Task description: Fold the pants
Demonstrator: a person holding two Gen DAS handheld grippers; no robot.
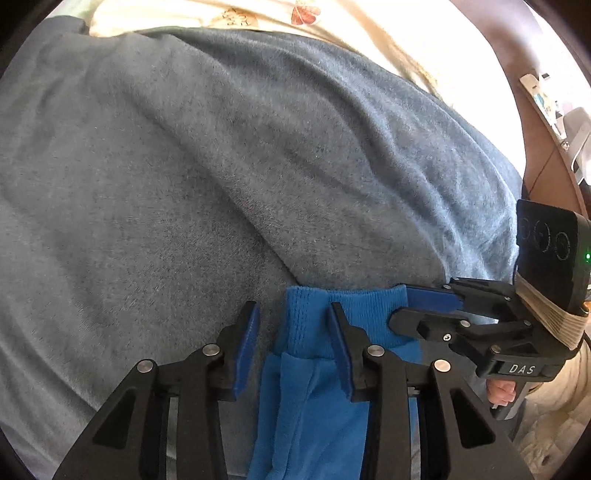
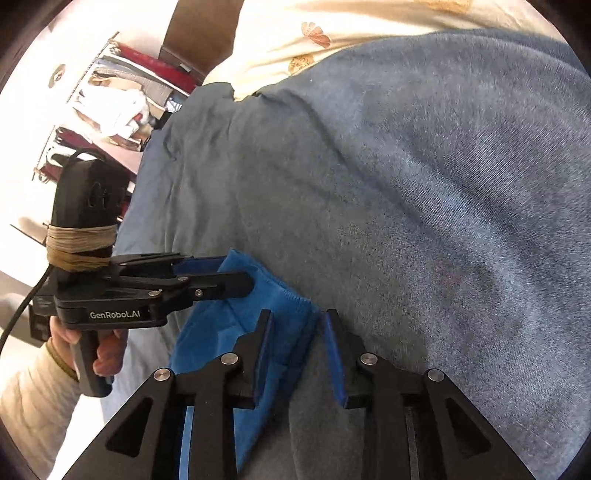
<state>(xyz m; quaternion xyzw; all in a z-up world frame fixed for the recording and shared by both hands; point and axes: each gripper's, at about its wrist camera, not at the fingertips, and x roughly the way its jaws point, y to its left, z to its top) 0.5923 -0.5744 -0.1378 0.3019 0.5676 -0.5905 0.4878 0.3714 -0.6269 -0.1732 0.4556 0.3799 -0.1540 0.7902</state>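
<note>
The bright blue pants point(image 1: 306, 373) lie on a grey-blue blanket point(image 1: 221, 166), with the ribbed waistband end toward the middle of the bed. My left gripper point(image 1: 293, 325) is open, its jaws straddling the left corner of the waistband. My right gripper point(image 2: 297, 328) is open over the other waistband corner point(image 2: 288, 306). In the left wrist view the right gripper point(image 1: 413, 306) comes in from the right onto the waistband. In the right wrist view the left gripper point(image 2: 229, 275) comes in from the left onto the pants point(image 2: 221, 332).
The grey-blue blanket point(image 2: 406, 221) covers the bed. A cream patterned sheet point(image 1: 258, 18) lies at the far side. A brown headboard or furniture point(image 1: 539, 122) is at the right in the left wrist view; a clothes rack point(image 2: 118, 92) stands beyond the bed edge.
</note>
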